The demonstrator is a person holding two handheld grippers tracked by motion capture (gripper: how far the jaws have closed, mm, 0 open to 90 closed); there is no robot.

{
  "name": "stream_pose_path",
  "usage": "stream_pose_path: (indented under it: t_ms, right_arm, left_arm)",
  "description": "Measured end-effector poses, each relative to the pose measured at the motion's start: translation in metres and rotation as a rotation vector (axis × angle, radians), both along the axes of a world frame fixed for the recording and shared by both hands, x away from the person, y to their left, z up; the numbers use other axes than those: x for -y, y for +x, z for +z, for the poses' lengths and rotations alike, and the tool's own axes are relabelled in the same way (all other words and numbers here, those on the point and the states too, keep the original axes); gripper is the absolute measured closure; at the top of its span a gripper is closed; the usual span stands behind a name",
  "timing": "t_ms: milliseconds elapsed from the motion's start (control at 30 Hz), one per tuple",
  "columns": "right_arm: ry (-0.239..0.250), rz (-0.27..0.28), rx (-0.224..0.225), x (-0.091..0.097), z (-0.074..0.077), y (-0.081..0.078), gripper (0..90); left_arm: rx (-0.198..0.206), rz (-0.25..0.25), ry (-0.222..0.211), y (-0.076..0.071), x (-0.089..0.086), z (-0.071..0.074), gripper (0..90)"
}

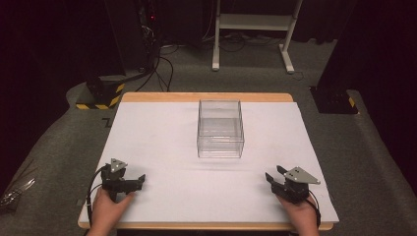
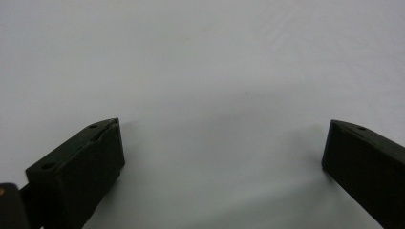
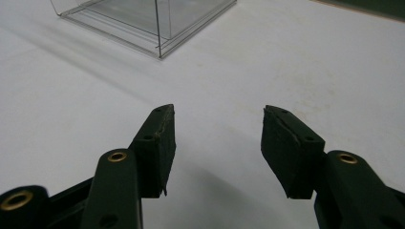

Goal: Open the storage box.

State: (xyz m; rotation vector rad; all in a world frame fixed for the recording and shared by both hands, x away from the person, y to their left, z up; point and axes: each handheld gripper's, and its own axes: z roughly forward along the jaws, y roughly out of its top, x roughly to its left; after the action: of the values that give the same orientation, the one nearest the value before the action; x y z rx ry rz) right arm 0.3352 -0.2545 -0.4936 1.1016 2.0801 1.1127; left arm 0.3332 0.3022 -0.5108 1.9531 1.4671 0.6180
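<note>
A clear plastic box (image 1: 220,129) stands empty on the white table (image 1: 162,132), past the middle; its near corner (image 3: 157,28) shows at the top of the right gripper view. My left gripper (image 1: 140,180) rests near the front left, held by a hand, jaws wide apart over bare white surface (image 2: 222,143). Near the front right, my right gripper (image 1: 271,176) sits in the other hand, pointing toward the box. Its jaws stand open with nothing between them (image 3: 217,131).
The table has a wooden rim (image 1: 206,97) at the far edge. Grey carpet surrounds it, with a white stand's legs (image 1: 251,39) and cables (image 1: 162,69) beyond, and yellow-black striped blocks (image 1: 101,96) at the far left.
</note>
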Motion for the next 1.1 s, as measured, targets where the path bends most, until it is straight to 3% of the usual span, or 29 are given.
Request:
stream_pose_path:
  t_ms: [367,800,1100]
  right_arm:
    - [0.026,0.009,0.016,-0.008,0.006,-0.005,43.5]
    - [0.021,0.094,0.053,-0.034,0.015,-0.008,46.7]
    - [0.054,0.107,0.02,-0.06,0.024,-0.001,45.8]
  left_arm:
    - [-0.002,0.002,-0.002,0.0,0.0,0.0,0.7]
    - [0.0,0.0,0.002,0.0,0.0,0.0,0.6]
    - [0.0,-0.001,0.001,0.0,0.0,0.0,0.6]
